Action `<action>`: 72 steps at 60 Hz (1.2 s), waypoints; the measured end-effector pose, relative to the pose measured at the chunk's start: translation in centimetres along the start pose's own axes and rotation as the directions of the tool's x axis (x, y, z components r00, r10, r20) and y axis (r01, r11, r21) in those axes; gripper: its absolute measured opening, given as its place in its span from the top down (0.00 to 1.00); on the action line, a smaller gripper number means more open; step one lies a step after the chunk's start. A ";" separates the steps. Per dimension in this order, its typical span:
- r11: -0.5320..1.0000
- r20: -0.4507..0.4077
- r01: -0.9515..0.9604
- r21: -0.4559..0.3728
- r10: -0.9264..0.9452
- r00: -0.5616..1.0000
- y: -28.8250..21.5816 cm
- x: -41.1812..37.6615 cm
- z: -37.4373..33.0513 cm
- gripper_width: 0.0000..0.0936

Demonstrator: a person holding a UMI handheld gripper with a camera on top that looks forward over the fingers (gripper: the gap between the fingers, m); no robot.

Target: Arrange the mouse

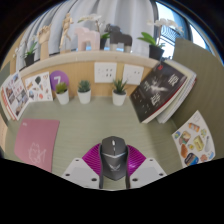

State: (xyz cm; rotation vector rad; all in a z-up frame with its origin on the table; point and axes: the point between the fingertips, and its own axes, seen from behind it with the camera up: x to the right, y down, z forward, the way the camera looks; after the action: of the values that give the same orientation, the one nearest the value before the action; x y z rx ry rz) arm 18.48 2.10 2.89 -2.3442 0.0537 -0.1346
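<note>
A dark grey and black computer mouse (113,158) sits between the two fingers of my gripper (113,165), its nose pointing ahead. The magenta pads (93,157) press against both its sides, so the gripper is shut on it. The mouse appears held just above the greenish desk top (100,125). A pink mouse mat (37,140) lies on the desk to the left of the fingers.
Three small potted plants (84,91) stand in a row along the back wall. A magazine (160,88) leans at the right, and a leaflet (193,137) lies nearer. Papers (14,93) lean at the left. A shelf above carries figurines (118,38).
</note>
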 end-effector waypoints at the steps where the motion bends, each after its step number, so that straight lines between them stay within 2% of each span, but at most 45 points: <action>1: 1.000 -0.013 -0.009 0.018 0.009 1.000 -1.1 0.0 -0.7 0.68; 8: 0.981 -0.069 -0.072 0.183 0.085 0.994 -10.8 -1.3 -7.7 0.68; 18: 0.898 -0.037 -0.108 0.427 0.136 0.990 -23.7 -7.4 -18.4 0.68; 22: 0.866 0.008 -0.116 0.486 0.128 0.992 -26.8 -11.1 -21.0 0.68; 27: 0.857 0.039 -0.104 0.504 0.098 0.994 -28.6 -16.4 -21.5 0.68; 34: 0.902 0.098 -0.093 0.422 0.056 0.994 -25.6 -23.7 -16.5 0.68; 47: 0.991 0.109 -0.039 0.132 0.025 0.994 -11.1 -30.5 -2.7 0.68; 53: 0.999 0.116 -0.005 0.042 0.000 0.993 -6.0 -31.6 0.5 0.68; 62: 0.999 0.123 0.031 -0.039 -0.026 0.992 -0.4 -32.4 2.8 0.68; 64: 1.000 0.123 0.030 0.000 -0.030 0.992 -0.8 -32.4 2.7 0.68; 69: 1.000 0.122 0.026 -0.004 -0.025 0.992 -0.5 -32.4 2.5 0.67; 70: 1.000 0.124 0.019 -0.003 -0.019 0.992 -0.5 -32.3 2.6 0.60; 71: 1.000 0.125 0.016 -0.007 -0.015 0.992 -0.4 -32.3 2.6 0.64; 72: 1.000 0.124 0.017 -0.004 -0.016 0.992 -0.6 -32.4 2.6 0.63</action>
State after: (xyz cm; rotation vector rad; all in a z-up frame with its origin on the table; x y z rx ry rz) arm -13.38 6.92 -1.17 -2.3532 -0.0268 0.0033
